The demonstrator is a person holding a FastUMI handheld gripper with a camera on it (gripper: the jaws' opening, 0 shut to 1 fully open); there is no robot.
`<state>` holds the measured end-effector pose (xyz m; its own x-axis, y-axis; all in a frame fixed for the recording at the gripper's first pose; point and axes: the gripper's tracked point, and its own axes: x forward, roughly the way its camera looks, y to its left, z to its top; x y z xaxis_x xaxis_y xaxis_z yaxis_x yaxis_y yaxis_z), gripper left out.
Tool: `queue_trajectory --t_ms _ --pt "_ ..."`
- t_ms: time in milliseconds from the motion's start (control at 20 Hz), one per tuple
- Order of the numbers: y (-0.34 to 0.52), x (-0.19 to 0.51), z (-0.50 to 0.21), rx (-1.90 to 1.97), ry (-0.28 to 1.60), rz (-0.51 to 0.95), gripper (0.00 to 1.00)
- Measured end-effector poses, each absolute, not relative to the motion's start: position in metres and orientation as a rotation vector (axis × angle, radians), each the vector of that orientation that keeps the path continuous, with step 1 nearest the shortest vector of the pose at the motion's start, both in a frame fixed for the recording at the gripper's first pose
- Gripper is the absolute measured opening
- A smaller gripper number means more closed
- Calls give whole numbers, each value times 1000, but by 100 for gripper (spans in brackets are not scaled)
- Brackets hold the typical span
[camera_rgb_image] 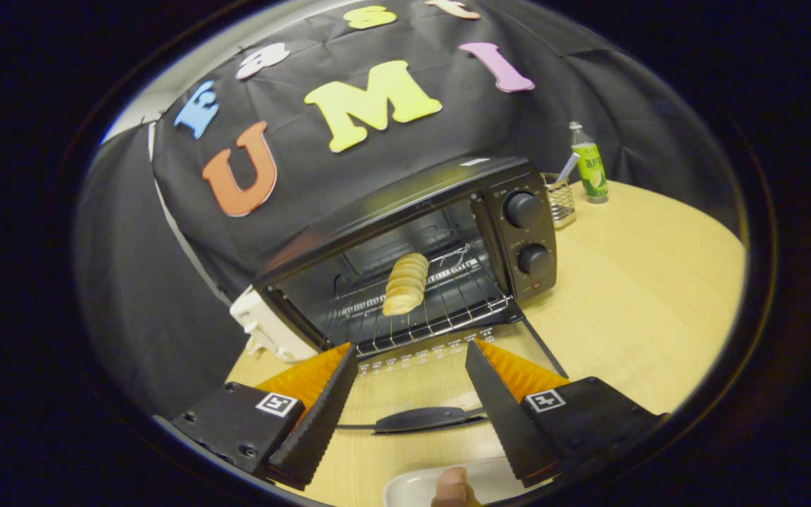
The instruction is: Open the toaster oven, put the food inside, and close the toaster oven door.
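The hand-held gripper (412, 355) is spread wide and holds nothing. Between its fingers lies the handle (423, 420) of the lowered glass door (441, 373), flat over the tabletop (631, 296). Beyond them, the food (405, 284), a ridged pale roll, sits on the rack (419, 310) inside the open toaster oven (405, 246). Opening and loading look done; closing the door remains.

food (405, 284) on rack (419, 310) inside toaster oven (405, 260), bottle (591, 165) behind
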<state>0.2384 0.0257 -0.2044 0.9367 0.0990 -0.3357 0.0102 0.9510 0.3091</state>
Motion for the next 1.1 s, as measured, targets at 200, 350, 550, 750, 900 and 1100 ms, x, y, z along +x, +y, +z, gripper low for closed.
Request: queue_trajectory --t_ms 200,350,550,750,900,1100 --pt "35 217 -208 200 381 33 100" --pt "33 203 -230 160 425 -12 100" --pt "42 192 -276 105 529 -3 100" --pt "46 193 -302 101 588 -7 100" --pt "48 199 -313 116 612 -14 100" --pt "49 204 -309 117 611 -24 100"
